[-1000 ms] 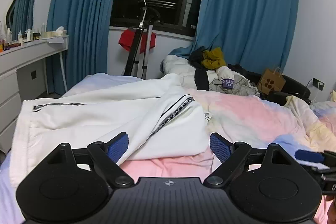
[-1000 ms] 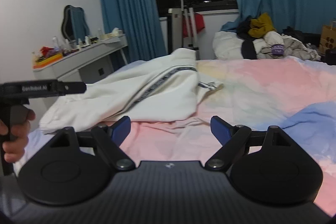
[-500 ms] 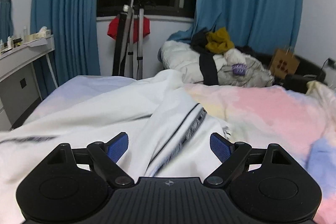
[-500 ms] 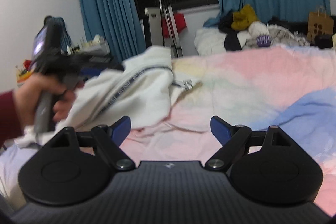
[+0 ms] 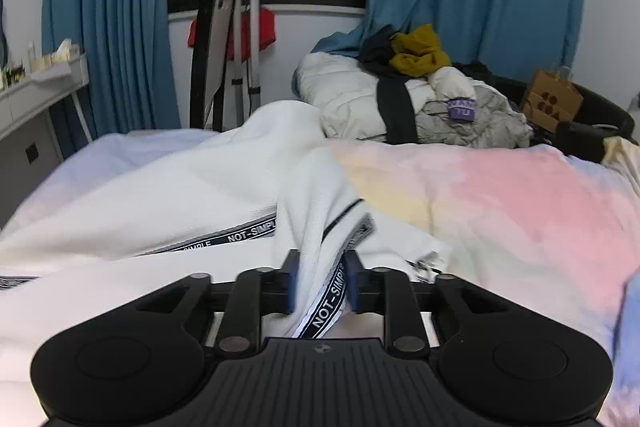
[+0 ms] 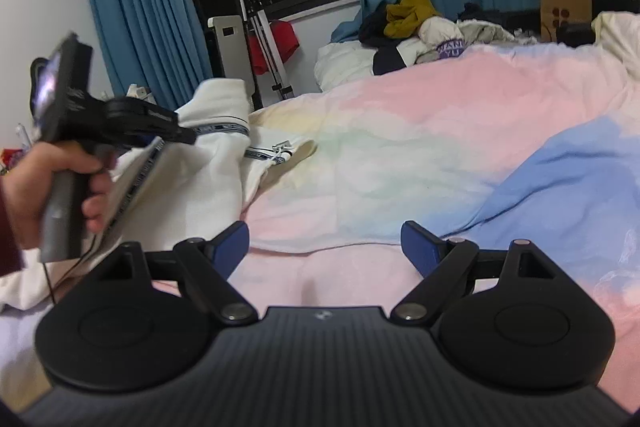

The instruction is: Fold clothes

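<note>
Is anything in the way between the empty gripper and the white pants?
Nothing visible. The open right gripper hangs over bare blanket, and the pants lie off to its left, where the left gripper already pinches them.

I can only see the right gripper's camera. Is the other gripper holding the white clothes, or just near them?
Observer: Holding. In the left wrist view, the left gripper is shut on a fold of the white garment, pinching the striped trim between its blue pads.
Child: What does the stripe say?
Observer: The black band reads "NOT-SIMPLE" in white letters, clear only up close in that view.
Child: And my gripper?
Observer: The right gripper is open over the pastel bedcover, holding nothing.
</note>
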The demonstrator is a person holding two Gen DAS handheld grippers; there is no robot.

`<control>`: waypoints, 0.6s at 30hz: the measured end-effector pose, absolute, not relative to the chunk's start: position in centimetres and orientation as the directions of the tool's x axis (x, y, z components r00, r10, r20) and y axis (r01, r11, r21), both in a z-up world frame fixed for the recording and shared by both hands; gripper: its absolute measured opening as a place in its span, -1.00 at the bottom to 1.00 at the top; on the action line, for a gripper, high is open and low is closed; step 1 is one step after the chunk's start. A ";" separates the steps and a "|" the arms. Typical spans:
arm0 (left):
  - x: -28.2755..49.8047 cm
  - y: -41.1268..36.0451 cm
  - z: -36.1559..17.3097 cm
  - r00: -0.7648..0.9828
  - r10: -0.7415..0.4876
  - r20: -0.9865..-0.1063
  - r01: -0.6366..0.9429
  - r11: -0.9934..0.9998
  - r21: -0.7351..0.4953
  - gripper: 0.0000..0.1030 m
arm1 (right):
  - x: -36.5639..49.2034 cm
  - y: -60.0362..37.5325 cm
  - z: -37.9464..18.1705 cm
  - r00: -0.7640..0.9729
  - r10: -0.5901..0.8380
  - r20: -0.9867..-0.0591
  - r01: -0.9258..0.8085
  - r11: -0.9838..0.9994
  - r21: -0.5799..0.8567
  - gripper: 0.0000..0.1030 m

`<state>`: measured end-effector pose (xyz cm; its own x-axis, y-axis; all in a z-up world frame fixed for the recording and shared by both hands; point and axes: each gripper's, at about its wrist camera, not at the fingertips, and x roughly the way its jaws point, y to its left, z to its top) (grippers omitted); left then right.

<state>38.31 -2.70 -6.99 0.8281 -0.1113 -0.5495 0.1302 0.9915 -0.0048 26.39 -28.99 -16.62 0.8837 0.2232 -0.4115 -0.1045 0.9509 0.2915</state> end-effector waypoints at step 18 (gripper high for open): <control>12.0 4.4 -4.0 0.885 -0.200 -0.421 0.106 0.966 -0.235 -0.72 | 20.2 -27.5 -13.1 0.830 0.449 -0.331 -0.261 0.836 0.482 0.65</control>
